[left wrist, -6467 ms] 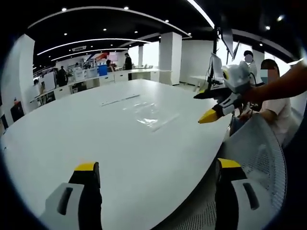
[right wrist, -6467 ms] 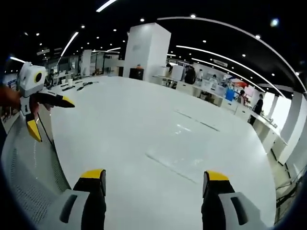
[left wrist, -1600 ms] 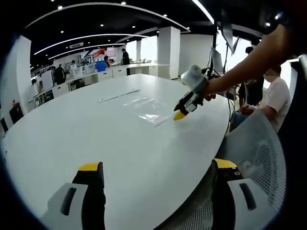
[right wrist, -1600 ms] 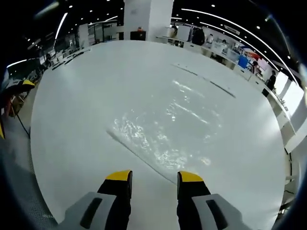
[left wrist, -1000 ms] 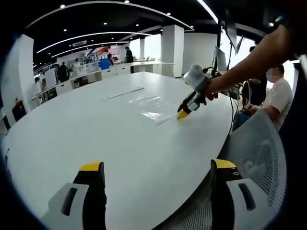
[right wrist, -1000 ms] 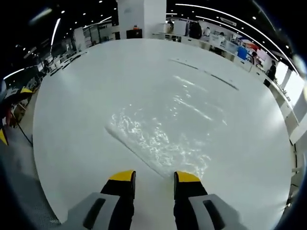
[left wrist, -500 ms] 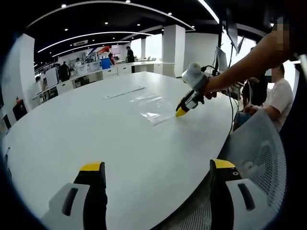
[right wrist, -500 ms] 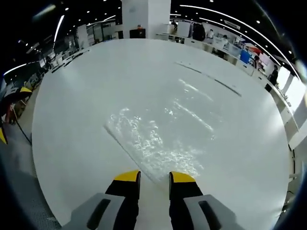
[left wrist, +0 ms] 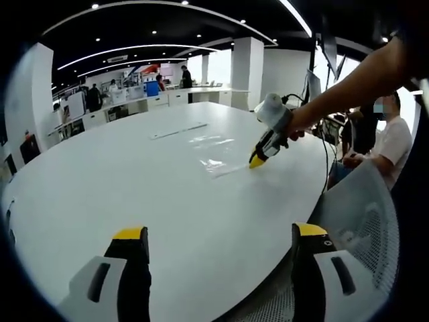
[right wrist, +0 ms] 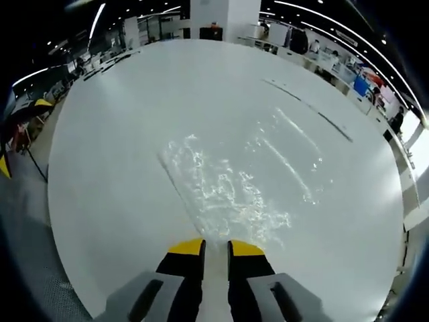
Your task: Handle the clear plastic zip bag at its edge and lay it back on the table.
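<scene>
On the white worktop (left wrist: 134, 188) lies one clear plastic zip bag (right wrist: 231, 191). Right tongs (right wrist: 216, 248) pinch nearly closed on its near edge. Left tongs (left wrist: 214, 235) gape wide, well apart from it.

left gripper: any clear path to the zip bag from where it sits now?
Probably yes. Bare white table lies between the left gripper and the clear zip bag; only the right gripper, at the bag's near edge, crowds that side.

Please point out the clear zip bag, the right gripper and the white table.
clear zip bag (right wrist: 231, 191), right gripper view, on its crinkled middle.
right gripper (right wrist: 215, 247), right gripper view, midway between its yellow fingertips.
white table (left wrist: 120, 174), left gripper view, on a bare part of its top.
</scene>
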